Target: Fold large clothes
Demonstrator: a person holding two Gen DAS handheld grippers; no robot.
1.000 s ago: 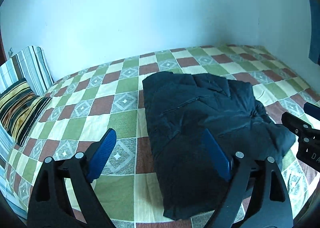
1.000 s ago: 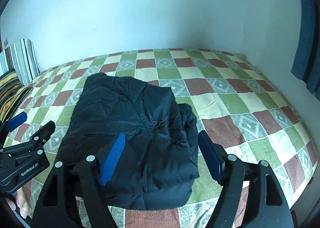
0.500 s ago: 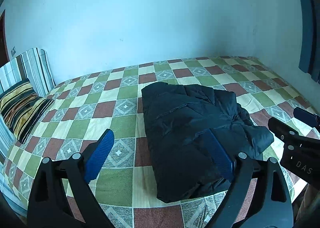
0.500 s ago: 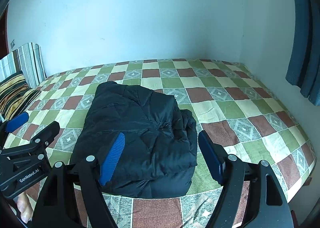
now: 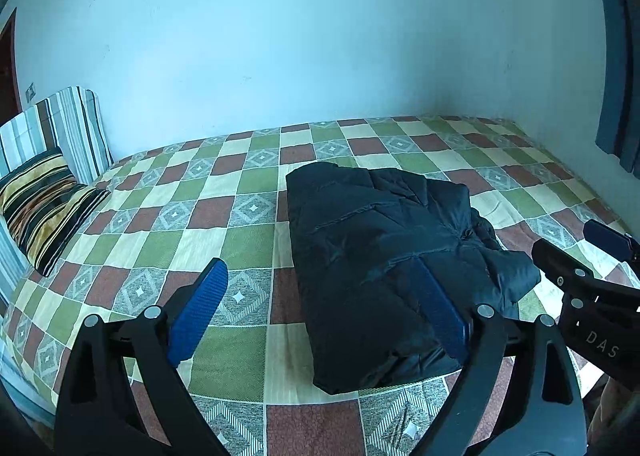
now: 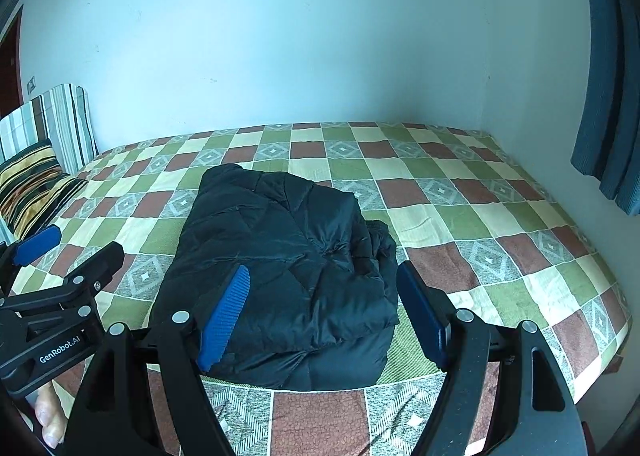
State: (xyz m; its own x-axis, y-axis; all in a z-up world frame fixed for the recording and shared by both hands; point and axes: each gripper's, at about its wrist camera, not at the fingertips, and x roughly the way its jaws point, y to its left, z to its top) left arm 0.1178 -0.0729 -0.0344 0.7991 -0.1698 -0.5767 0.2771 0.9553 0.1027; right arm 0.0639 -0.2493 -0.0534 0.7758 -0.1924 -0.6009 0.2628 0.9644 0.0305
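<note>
A black puffy jacket (image 5: pixel 384 264) lies folded into a compact bundle on the checkered bed (image 5: pixel 168 240); it also shows in the right wrist view (image 6: pixel 280 268). My left gripper (image 5: pixel 320 296) is open and empty, held above the bed's near edge, short of the jacket. My right gripper (image 6: pixel 320 296) is open and empty, also raised in front of the jacket. Each gripper shows at the edge of the other's view: the right one (image 5: pixel 584 260) and the left one (image 6: pixel 72 256).
Striped pillows (image 5: pixel 44 196) lean at the bed's left end by the wall. A blue curtain (image 6: pixel 608 96) hangs at the right. The bed (image 6: pixel 500 240) reaches the light blue wall behind.
Both grippers have pulled back and up from the jacket, so the bundle looks smaller and more of the wall shows. The jacket has not moved.
</note>
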